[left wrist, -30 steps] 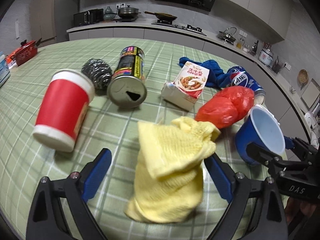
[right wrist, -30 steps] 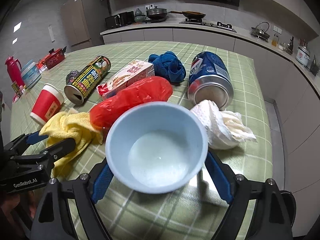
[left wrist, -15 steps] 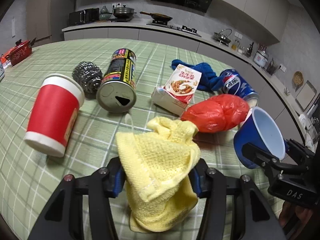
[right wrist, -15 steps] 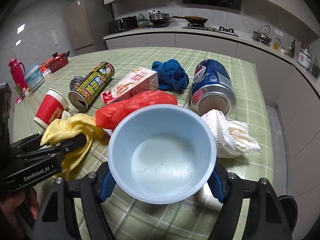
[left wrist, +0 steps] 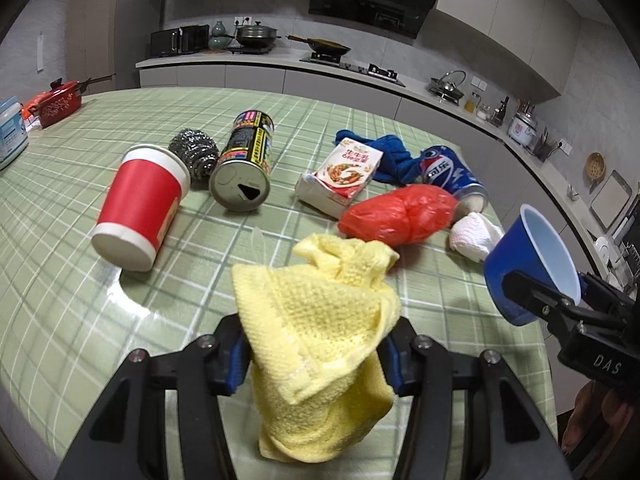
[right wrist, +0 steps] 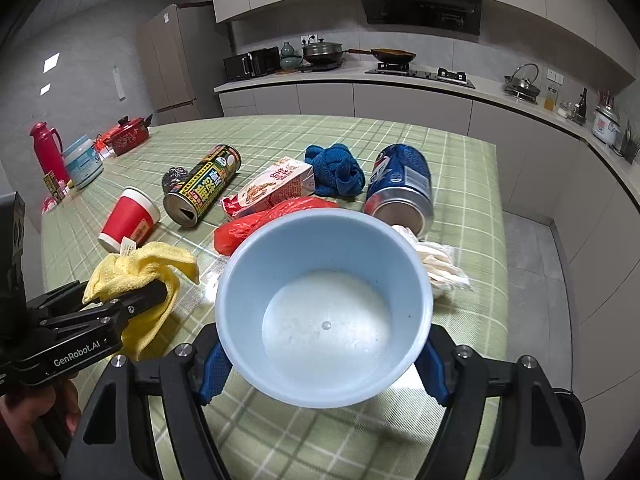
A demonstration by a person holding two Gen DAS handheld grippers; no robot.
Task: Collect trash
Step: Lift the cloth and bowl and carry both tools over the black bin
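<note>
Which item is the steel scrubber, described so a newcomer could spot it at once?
On the green checked table, find the red paper cup lying on its side and the black-and-yellow can beside it. The scrubber sits between them, just behind. It is the only shiny, tangled silver ball; everything around it is smooth or cloth.

A table covered with a green checked cloth [left wrist: 72,304] fills the middle of the left wrist view. At centre left lie a tipped red paper cup [left wrist: 138,204], a steel scourer [left wrist: 192,150] and a black-and-yellow can [left wrist: 244,164] on its side. To the right lie a food carton [left wrist: 342,174], a blue cloth [left wrist: 394,156], a Pepsi can [left wrist: 450,172], a red plastic bag [left wrist: 400,214] and a crumpled white tissue [left wrist: 474,236]; a red pot [left wrist: 58,104] sits at upper left.
</note>
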